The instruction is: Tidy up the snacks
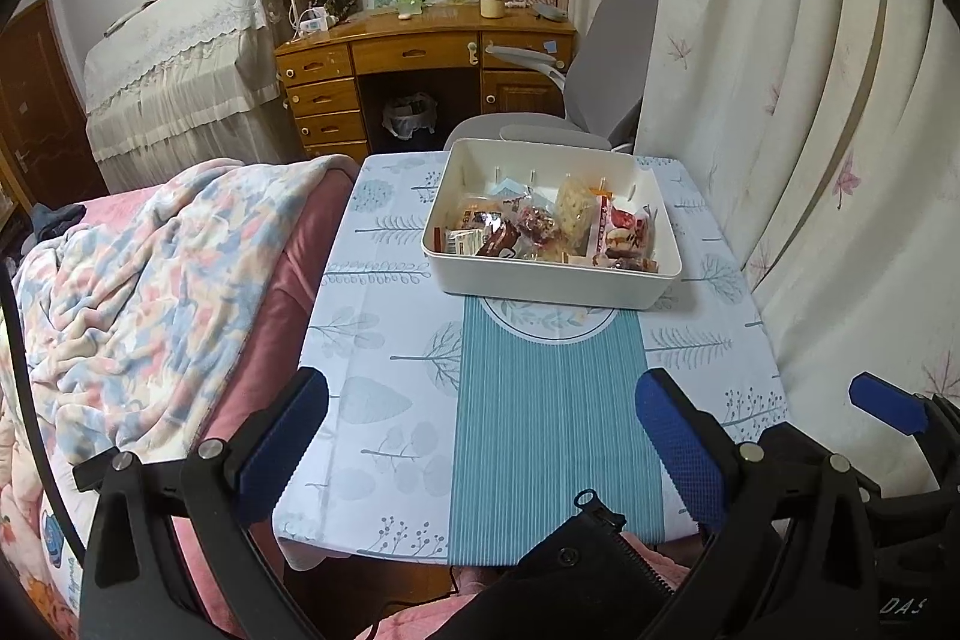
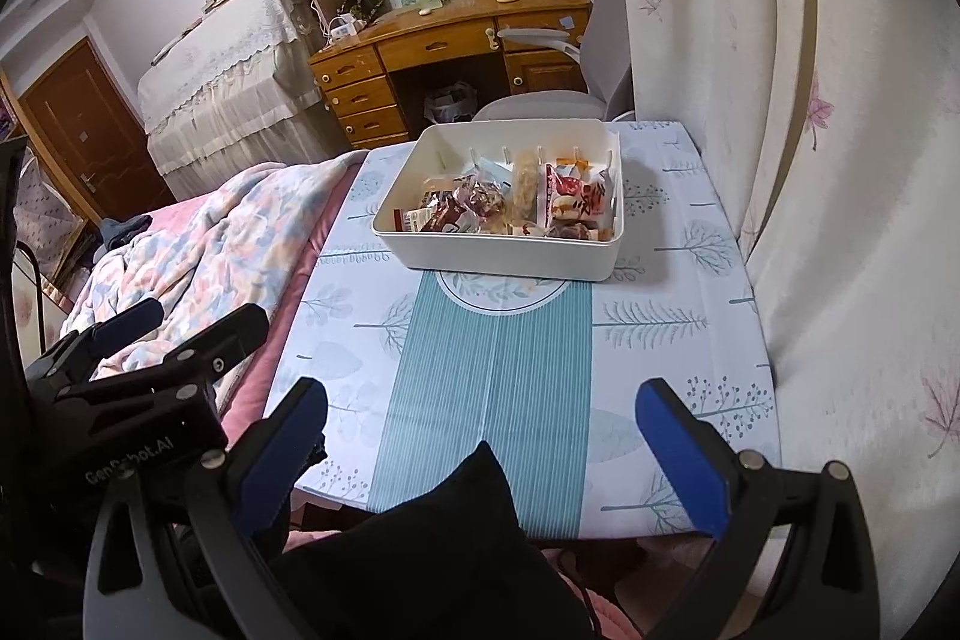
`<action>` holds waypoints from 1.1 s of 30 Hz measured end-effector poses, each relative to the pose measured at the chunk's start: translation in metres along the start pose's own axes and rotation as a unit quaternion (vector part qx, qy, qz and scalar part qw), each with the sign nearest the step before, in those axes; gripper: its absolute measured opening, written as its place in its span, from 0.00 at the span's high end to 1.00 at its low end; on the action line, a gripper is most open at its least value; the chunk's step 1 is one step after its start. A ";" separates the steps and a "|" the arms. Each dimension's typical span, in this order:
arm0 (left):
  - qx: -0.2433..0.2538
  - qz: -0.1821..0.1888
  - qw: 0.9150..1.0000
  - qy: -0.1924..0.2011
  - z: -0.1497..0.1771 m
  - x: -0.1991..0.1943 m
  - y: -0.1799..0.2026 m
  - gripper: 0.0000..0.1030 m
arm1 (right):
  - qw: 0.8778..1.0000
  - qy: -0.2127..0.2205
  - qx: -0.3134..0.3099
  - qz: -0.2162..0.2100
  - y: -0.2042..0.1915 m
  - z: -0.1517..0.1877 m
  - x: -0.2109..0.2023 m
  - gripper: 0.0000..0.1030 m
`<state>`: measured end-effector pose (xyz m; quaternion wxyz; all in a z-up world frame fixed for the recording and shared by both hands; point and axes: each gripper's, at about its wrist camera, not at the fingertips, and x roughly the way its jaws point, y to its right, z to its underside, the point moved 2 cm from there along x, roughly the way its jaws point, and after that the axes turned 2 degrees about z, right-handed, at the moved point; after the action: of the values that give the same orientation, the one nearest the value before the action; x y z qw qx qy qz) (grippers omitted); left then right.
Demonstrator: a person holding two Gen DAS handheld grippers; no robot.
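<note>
A white plastic bin stands at the far middle of the small table and holds several wrapped snacks. It also shows in the right wrist view, with the snacks inside. My left gripper is open and empty, held over the table's near edge, well short of the bin. My right gripper is open and empty, held at the same near edge. The right gripper's finger shows at the right of the left wrist view, and the left gripper's fingers show at the left of the right wrist view.
The table wears a leaf-print cloth with a teal striped runner. A bed with a floral blanket lies along its left. A curtain hangs at the right. A grey chair and wooden desk stand behind.
</note>
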<state>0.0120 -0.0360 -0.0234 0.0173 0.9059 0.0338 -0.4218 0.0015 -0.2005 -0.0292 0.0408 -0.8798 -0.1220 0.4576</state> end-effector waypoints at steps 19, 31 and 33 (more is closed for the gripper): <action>0.002 0.001 1.000 -0.010 -0.014 0.008 0.004 0.01 | 1.000 -0.009 0.006 -0.006 0.000 -0.005 0.006 0.00; 0.005 0.004 1.000 -0.021 -0.020 0.021 0.003 0.01 | 1.000 -0.023 0.018 -0.005 0.000 -0.008 0.020 0.00; 0.006 0.006 1.000 -0.022 -0.020 0.023 0.003 0.01 | 1.000 -0.024 0.019 -0.005 0.002 -0.009 0.021 0.00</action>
<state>0.0422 -0.0362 -0.0277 0.0149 0.8968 0.0257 -0.4415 0.0209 -0.1966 -0.0414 0.0571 -0.8670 -0.1184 0.4808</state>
